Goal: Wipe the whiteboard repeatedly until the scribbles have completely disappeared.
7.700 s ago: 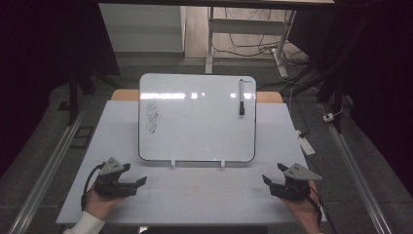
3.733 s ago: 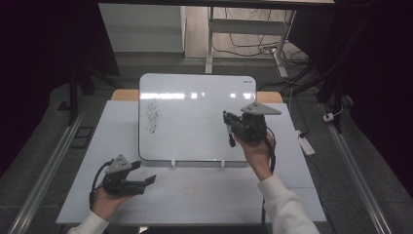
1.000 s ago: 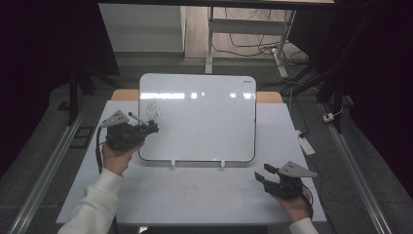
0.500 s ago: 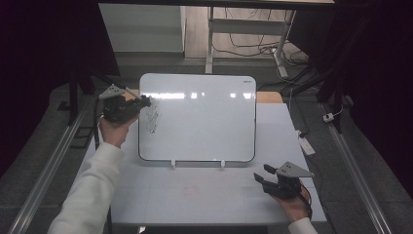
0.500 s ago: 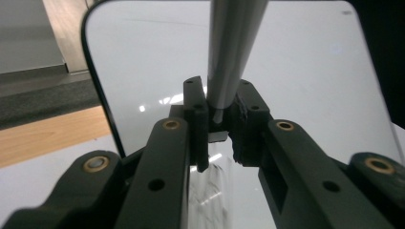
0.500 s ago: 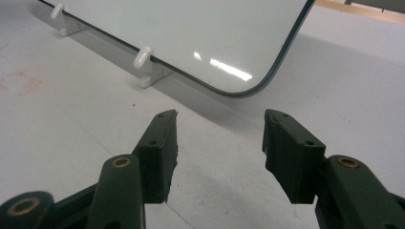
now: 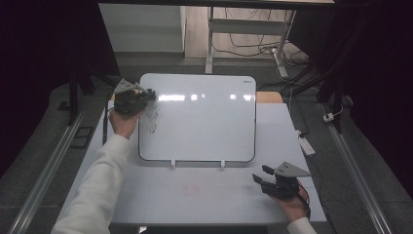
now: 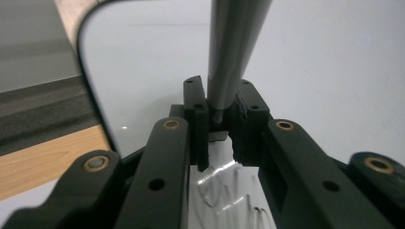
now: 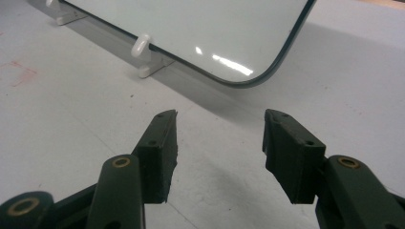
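A white board (image 7: pixel 204 117) stands tilted on the white table (image 7: pixel 287 126), with black scribbles (image 7: pixel 152 117) near its left edge. My left gripper (image 7: pixel 146 95) hovers at the board's upper left corner, just above the scribbles. In the left gripper view, the left gripper (image 8: pixel 220 124) is shut on a dark grey marker (image 8: pixel 234 47) that points away over the board (image 8: pixel 310 57), and the scribbles (image 8: pixel 229 195) lie below the jaws. My right gripper (image 7: pixel 260 175) rests low at the table's front right. It stands open with nothing between its fingers (image 9: pixel 219 138), facing the board's lower corner (image 9: pixel 191 24).
Two white clips (image 7: pixel 172 164) prop the board's front edge; one clip (image 9: pixel 143 52) lies close ahead of the right gripper. Faint red marks (image 7: pixel 192 190) stain the table's front. A white power strip (image 7: pixel 307 144) lies off the right edge, and cables (image 7: pixel 253 46) run behind.
My left gripper has carried the marker away from me and to the left, from the board's mid-left edge to its upper left corner. The right gripper has kept still.
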